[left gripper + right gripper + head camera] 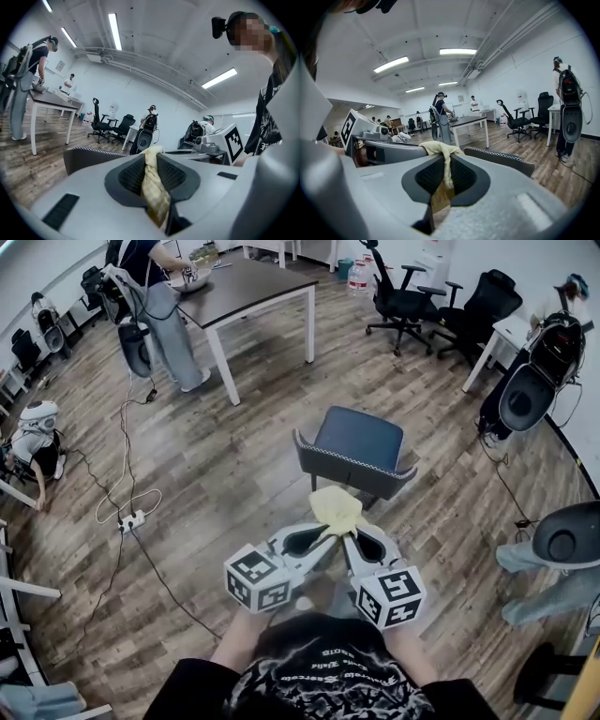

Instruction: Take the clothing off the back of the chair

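My left hand-held gripper (325,532) is clenched on the yellow cloth (337,509). In its own view the left hand-held gripper (152,174) has a thick twist of cloth (154,190) pinched between its ribbed pads. My right hand-held gripper (350,533) grasps the same cloth just beside the left one. In the right gripper view the right hand-held gripper (445,176) has its jaws nearly together on a thin fold of cloth (439,149) that bunches up above the tips.

The cloth hangs between the two tips on my side of the grey chair (356,451), level with its back. I cannot tell whether it touches the back. The back's speckled rim (89,150) lies just past the jaws in both gripper views.

Each cube (258,579) carries black-and-white square patterns. The only writing is white lettering on my black shirt (328,667), upside down in the head view and too blurred to read.

Beyond the chair, on the wood floor (225,474), stands a dark-topped counter (253,287) with a person beside it.
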`<state>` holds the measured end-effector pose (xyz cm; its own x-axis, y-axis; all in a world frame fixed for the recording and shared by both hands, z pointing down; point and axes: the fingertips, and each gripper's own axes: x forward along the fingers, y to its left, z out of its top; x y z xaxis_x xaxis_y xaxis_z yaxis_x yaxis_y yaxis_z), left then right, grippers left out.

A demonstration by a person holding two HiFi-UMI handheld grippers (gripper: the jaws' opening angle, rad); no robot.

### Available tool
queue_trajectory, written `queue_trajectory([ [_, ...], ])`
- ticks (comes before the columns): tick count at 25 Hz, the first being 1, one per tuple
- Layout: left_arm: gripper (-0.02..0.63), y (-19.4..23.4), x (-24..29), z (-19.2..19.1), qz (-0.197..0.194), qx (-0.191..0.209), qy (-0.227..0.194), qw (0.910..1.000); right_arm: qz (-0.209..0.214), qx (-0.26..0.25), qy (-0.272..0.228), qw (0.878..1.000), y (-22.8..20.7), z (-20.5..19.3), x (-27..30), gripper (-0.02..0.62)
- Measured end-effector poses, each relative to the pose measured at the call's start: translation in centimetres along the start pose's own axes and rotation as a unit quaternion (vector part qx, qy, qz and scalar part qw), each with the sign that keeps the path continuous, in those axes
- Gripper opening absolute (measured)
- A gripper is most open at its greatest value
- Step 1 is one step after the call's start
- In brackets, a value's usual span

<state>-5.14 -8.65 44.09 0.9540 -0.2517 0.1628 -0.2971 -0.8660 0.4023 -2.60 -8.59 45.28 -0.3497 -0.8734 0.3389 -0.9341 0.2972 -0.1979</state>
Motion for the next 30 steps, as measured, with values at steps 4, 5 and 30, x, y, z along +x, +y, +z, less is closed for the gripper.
queue_trajectory([
  [4,0.075,-0.2,-0.5,-0.9,0.004,-0.004,0.006,1.0000,-0.002,0.007,0.009,1.000,0.5,-0.9,-0.2,0.025],
  [5,0.075,-0.4,-0.7,-1.1,0.004,-0.005,0.006,1.0000,-0.002,0.009,0.009,1.000,0.6,-1.1,-0.3,0.025],
  [30,0.075,0.5,-1.3,-4.6,0.087,-0.022,-0.005,0.9959,-0.053,0.021,0.032,0.998,0.4,-4.3,-1.3,0.025],
])
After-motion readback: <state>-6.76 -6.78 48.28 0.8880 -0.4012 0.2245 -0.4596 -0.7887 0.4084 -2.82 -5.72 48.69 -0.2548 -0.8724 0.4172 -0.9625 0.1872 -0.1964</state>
